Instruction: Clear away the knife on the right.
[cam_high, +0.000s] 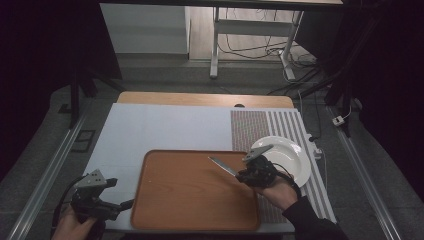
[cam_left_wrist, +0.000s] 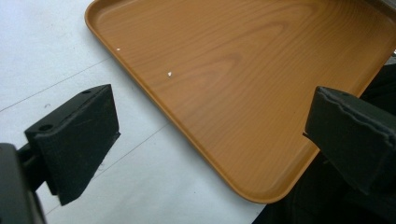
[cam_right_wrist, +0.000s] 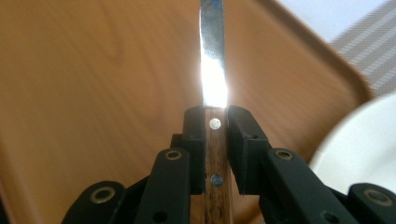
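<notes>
A wooden table (cam_high: 150, 97) is covered by a white sheet (cam_high: 160, 130). A striped placemat (cam_high: 260, 127) lies along its right edge, bearing a white plate (cam_high: 295, 160). A brown tray (cam_high: 190, 192) sits at the near edge, centred.

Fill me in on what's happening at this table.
A person is working with a gripper in each hand. The right gripper is clamped on the wooden handle of a knife, holding its blade out over the brown tray, which has nothing lying in it. A white plate sits just beyond that hand, on a striped mat. The left gripper waits open by the tray's near left corner, holding nothing.
</notes>
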